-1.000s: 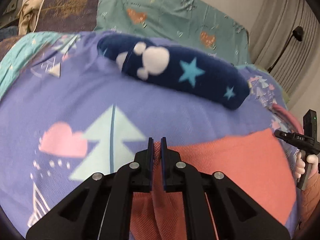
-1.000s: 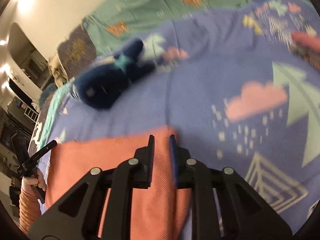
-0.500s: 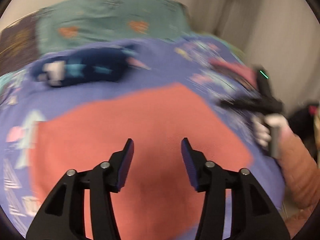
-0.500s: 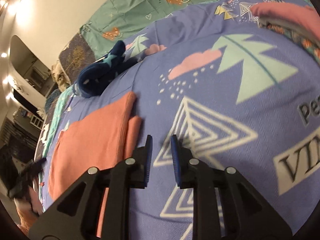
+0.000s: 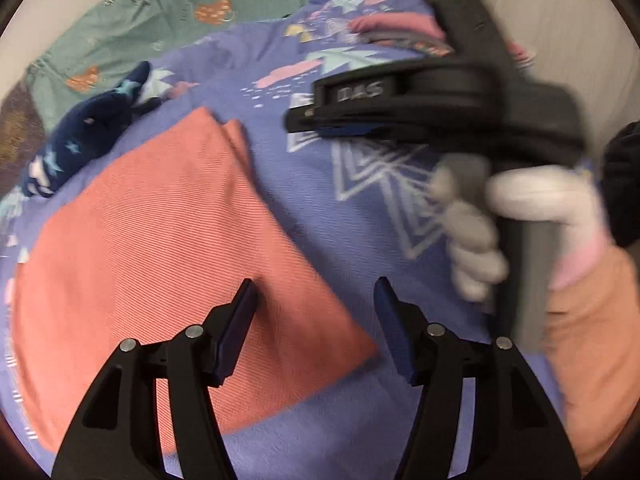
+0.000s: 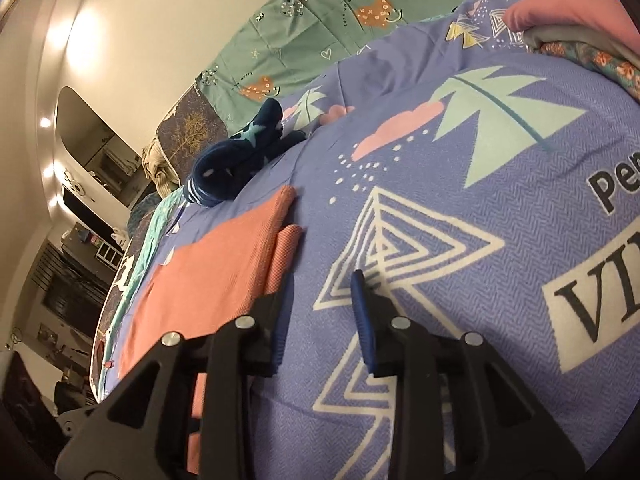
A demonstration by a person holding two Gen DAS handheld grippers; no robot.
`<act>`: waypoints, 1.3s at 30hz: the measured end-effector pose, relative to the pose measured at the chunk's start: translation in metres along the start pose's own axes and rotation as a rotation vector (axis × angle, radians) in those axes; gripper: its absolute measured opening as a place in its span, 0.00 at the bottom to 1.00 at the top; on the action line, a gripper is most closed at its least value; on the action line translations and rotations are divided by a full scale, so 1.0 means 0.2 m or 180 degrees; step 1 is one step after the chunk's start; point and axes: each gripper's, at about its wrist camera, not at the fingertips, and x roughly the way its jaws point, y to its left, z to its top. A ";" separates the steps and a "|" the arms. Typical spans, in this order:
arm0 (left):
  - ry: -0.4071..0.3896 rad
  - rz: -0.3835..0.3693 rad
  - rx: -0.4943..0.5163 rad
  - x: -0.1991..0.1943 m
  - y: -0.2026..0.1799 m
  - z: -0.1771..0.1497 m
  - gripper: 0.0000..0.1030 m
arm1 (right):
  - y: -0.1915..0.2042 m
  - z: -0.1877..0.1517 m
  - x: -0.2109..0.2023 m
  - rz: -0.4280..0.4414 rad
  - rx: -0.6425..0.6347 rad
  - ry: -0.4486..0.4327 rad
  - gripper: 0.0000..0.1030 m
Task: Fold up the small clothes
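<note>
The folded salmon-pink knitted cloth (image 5: 152, 248) lies flat on the bed's purple patterned blanket (image 6: 460, 208). The left gripper (image 5: 314, 312) hangs above its corner, jaws wide apart, holding nothing. The right gripper (image 6: 320, 312), beside the cloth's edge, has jaws partly apart and empty.

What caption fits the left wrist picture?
Open left gripper hovers over a folded salmon-pink garment on a purple patterned blanket.

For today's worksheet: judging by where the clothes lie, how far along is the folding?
Done: the coral garment lies folded flat, and a folded stack sits farther back. In hand: nothing; the left gripper and right gripper are both open. Left: the navy fleece, still rumpled.
</note>
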 end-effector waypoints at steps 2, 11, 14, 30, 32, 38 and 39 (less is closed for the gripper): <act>-0.0004 0.0098 -0.0042 0.00 0.03 0.00 0.35 | 0.00 0.00 -0.01 0.0003 -0.0034 0.0036 0.31; 0.0009 -0.0192 -0.0534 -0.10 0.25 -0.10 0.15 | 0.04 -0.02 0.01 0.0015 -0.0141 0.0122 0.37; 0.0059 -0.0319 -0.0589 -0.07 0.25 -0.09 0.15 | 0.06 -0.01 0.03 0.0083 -0.0109 0.0182 0.37; 0.0095 -0.0719 -0.0333 -0.02 0.18 -0.08 0.10 | 0.22 0.24 0.33 0.0149 -0.0041 0.0667 0.03; 0.0083 -0.0707 -0.0214 -0.02 0.15 -0.09 0.09 | 0.24 0.26 0.30 0.0265 -0.0059 0.0497 0.02; 0.0078 -0.0780 -0.0117 -0.01 0.13 -0.09 0.09 | 0.06 0.18 0.43 0.0215 0.0224 0.0620 0.01; 0.0077 -0.0789 -0.0118 -0.01 0.13 -0.09 0.09 | 0.06 0.19 0.41 0.0231 0.0248 0.0632 0.02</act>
